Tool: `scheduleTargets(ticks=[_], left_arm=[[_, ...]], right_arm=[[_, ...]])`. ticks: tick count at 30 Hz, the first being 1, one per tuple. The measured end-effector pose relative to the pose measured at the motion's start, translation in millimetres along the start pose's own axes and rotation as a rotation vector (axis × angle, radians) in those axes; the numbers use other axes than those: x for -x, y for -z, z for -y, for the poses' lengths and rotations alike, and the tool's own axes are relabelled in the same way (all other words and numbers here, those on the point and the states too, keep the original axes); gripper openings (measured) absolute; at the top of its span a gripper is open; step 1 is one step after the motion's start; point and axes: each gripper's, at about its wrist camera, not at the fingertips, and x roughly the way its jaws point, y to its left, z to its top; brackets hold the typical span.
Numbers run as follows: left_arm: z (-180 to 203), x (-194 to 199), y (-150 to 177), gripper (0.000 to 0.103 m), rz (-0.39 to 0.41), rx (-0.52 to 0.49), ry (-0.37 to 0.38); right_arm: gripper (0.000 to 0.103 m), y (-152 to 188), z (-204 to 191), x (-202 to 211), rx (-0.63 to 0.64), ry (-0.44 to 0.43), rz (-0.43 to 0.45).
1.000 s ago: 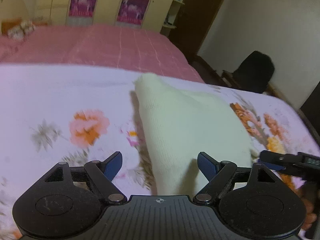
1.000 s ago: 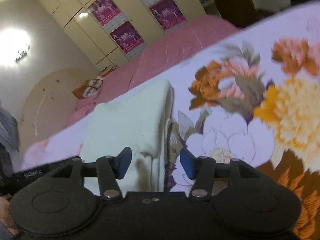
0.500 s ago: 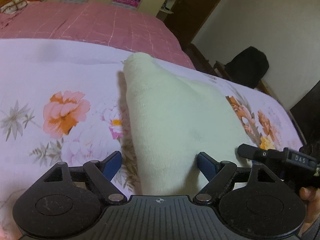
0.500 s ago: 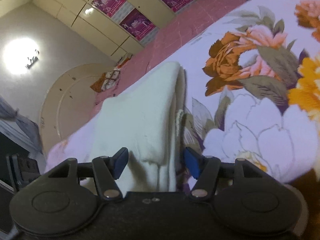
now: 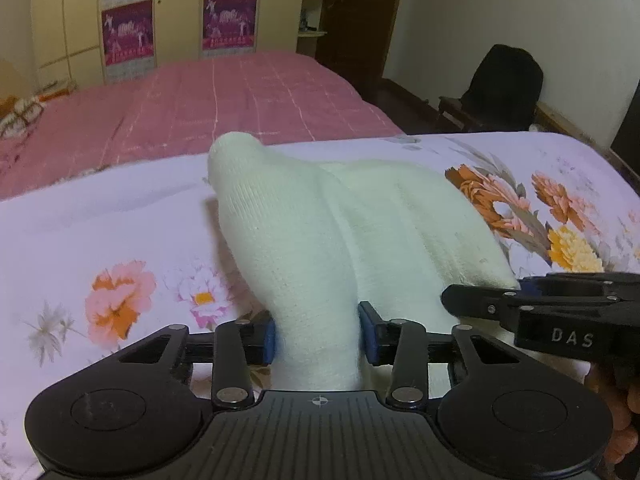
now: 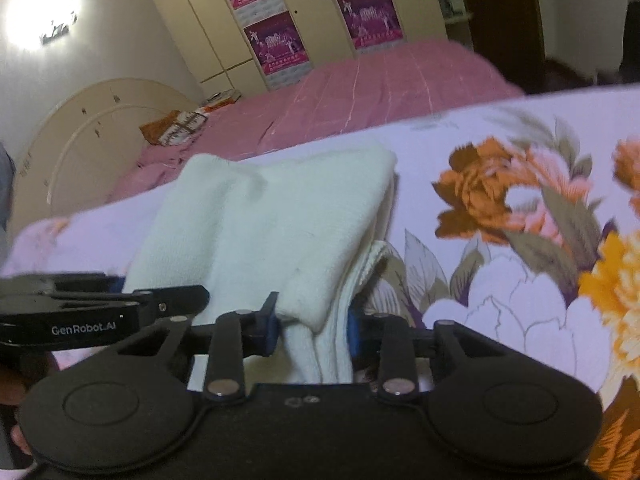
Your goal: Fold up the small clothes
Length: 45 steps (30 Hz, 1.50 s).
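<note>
A cream knitted garment (image 5: 360,224) lies folded on the floral sheet (image 5: 120,232), its near edge bunched up between my fingers. My left gripper (image 5: 318,336) is closing, and its blue pads (image 5: 269,340) press the garment's left near corner from both sides. In the right wrist view the same garment (image 6: 272,216) shows stacked layers. There my right gripper (image 6: 311,326) is closing too, pinching the right near corner. Each gripper shows in the other's view: the right one (image 5: 480,304) at the right, the left one (image 6: 168,300) at the left.
The floral sheet (image 6: 520,288) spreads wide to both sides of the garment. Behind it lies a pink checked bed cover (image 5: 240,92), then a wardrobe (image 5: 176,12) with purple panels. A dark chair (image 5: 504,84) stands by the far right wall. A hand (image 5: 616,404) holds the right gripper.
Both grippers' jaws have narrowed from wide apart onto the garment's near edge, which is now bunched between the pads. Both views have rolled toward level and the grippers stand closer together.
</note>
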Motion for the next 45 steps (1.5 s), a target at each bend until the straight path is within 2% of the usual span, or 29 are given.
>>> scheduleTargets(ticks=[3, 12, 21, 32, 40, 45], left_arm=[[2, 5, -1, 0.037, 0.008, -0.010, -0.012], [14, 43, -8, 0.037, 0.074, -0.079, -0.048], [-13, 105, -2, 0.037, 0.136, -0.071, -0.093], [-80, 171, 41, 0.037, 0.132, -0.043, -0.208], [-124, 182, 87, 0.037, 0.070, -0.015, -0.287], [-142, 182, 115, 0.037, 0.034, 0.007, -0.305]], right_arm=[[0.027, -1, -10, 3, 0.040, 0.039, 0.015], [0.025, -9, -30, 24, 0.113, 0.074, 0.059], [0.025, -18, -82, 53, 0.205, 0.079, 0.126], [0.025, -2, -168, 46, 0.294, -0.021, 0.110], [0.025, 27, -221, 22, 0.306, -0.088, 0.054], [0.025, 47, -245, 10, 0.308, -0.113, 0.010]])
